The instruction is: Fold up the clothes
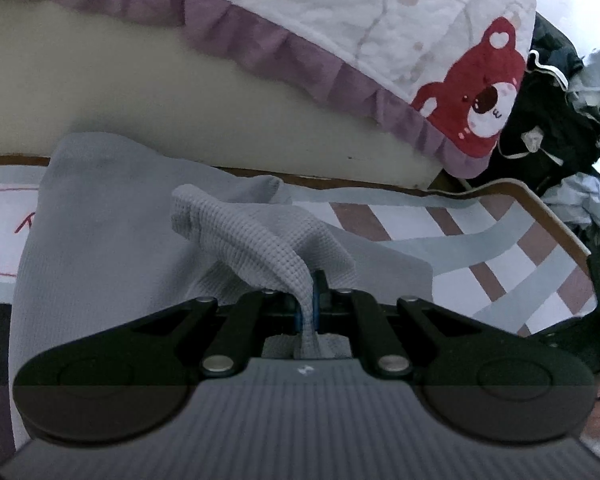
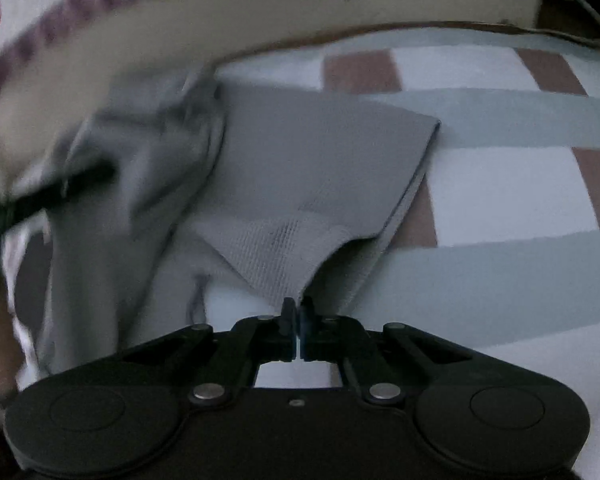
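From my left wrist feed I see the left gripper pressed together on a bunched ridge of the grey waffle-knit garment, the cloth pulled up into a peak that runs between the blue-lined fingers and spills back over the gripper body. The rest of the garment lies flat on the checked mat, a surface of pale blue bands, white squares and brownish squares with a thin brown border. Behind it rises the pale side of a mattress, and over that hangs a white quilt with a purple frilled hem and a red bear printed near its corner. Off to the right edge there is a dark heap of other clothes, too jumbled for me to sort out. On my right wrist feed the right gripper has its fingers closed, and a pointed corner of the same grey garment comes down to the tips; the picture is soft here, so I think the corner is pinched but the grip itself is barely visible. From that corner the cloth spreads as a flat grey panel on the mat, with a hemmed edge along its right side. At the left of this view the fabric is blurred, and the left gripper shows only as a dark streak against it.
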Available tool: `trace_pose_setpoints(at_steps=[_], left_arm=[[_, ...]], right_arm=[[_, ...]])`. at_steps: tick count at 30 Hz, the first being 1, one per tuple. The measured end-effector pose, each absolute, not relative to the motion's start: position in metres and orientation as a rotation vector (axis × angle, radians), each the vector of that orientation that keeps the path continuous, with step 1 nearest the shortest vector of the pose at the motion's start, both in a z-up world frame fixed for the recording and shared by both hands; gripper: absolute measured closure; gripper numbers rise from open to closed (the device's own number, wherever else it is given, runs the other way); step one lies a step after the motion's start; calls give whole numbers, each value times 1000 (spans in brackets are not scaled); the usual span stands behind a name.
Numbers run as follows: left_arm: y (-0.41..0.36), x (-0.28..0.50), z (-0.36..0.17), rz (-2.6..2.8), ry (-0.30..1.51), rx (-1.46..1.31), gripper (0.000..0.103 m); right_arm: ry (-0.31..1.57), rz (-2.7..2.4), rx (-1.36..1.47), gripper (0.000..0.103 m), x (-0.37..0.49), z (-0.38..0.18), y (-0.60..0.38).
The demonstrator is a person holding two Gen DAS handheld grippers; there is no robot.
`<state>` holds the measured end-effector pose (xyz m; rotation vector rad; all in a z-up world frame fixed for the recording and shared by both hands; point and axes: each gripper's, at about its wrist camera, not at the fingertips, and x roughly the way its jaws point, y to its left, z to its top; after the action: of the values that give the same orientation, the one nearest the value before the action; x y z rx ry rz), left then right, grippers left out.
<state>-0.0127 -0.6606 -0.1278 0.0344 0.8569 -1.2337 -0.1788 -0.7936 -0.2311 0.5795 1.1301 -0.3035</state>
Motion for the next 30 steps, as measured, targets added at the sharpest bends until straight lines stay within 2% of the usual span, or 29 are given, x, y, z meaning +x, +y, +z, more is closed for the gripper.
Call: trace_pose_setpoints(at_steps=[5,9,10,11,13,19,23,25,27,30], left_arm=[[-660,-13,-127,-1248,855,41,98],[-663,-16,-126,-1274,849,33,98],[-664,-17,-126,-1282,845,33,98],[-667,-19,-125,-1295,841,27,98],[-675,-26,-123,-1332,840,9,98],[-715,-78,-133,-1459,954,125,98],[-714,-107,-158,-1487,1072,141,88],[-709,-118,-168,-1503,1096,142,72],[-698,-124,-170,-1537,1075,171,71],[-672,-116,-164,-1563,1057,164,60]], right_arm=[[1280,-236,546,100,-174,-240,-791],[1254,-237,623,96,-180,-239,-801],[1235,-242,664,88,-184,-238,-805],[1209,-251,709,73,-191,-236,-809],[1122,-272,786,61,-200,-233,-816],[836,-310,1004,59,-217,-228,-837],[636,-332,1137,62,-229,-225,-851],[555,-329,1179,62,-232,-223,-856],[574,-265,1124,62,-219,-219,-850],[616,-180,1003,61,-200,-211,-842]])
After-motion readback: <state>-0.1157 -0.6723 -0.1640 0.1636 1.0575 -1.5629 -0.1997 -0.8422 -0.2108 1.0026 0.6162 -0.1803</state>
